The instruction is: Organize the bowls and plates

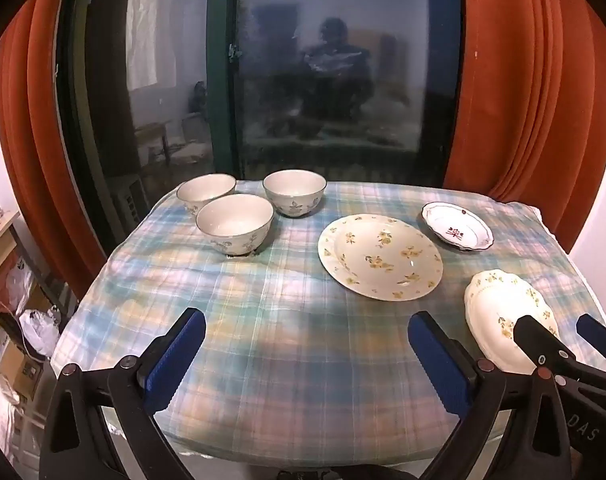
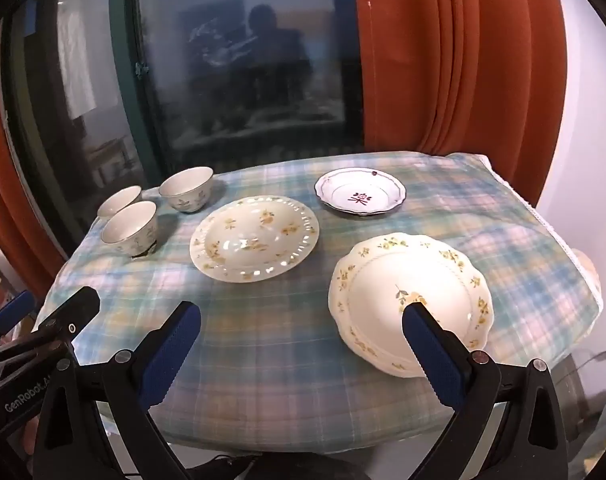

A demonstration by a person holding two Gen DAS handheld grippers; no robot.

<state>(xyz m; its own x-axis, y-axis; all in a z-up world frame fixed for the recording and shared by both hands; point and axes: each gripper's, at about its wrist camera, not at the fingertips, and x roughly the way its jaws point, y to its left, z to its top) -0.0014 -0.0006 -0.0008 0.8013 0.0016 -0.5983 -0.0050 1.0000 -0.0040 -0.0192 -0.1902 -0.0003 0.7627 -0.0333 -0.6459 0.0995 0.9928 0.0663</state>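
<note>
Three floral bowls stand at the table's far left: a near one (image 1: 235,224) (image 2: 130,227), a back-left one (image 1: 205,191) (image 2: 119,200) and a back-right one (image 1: 295,192) (image 2: 187,189). A large yellow-flowered plate (image 1: 380,256) (image 2: 255,238) lies mid-table. A small white plate with a red motif (image 1: 457,229) (image 2: 359,195) lies far right. A scalloped cream plate (image 1: 503,312) (image 2: 407,292) lies near right. My left gripper (image 1: 307,328) (image 2: 51,312) hangs open over bare cloth at the near edge. My right gripper (image 2: 301,320) (image 1: 559,332) is open, its right fingertip (image 2: 417,314) over the scalloped plate.
A blue plaid cloth (image 1: 287,320) (image 2: 263,344) covers the table. Behind it are a dark glass door (image 1: 323,80) and red curtains (image 1: 523,80) (image 2: 455,60). Boxes and bags (image 1: 31,328) crowd the floor at left.
</note>
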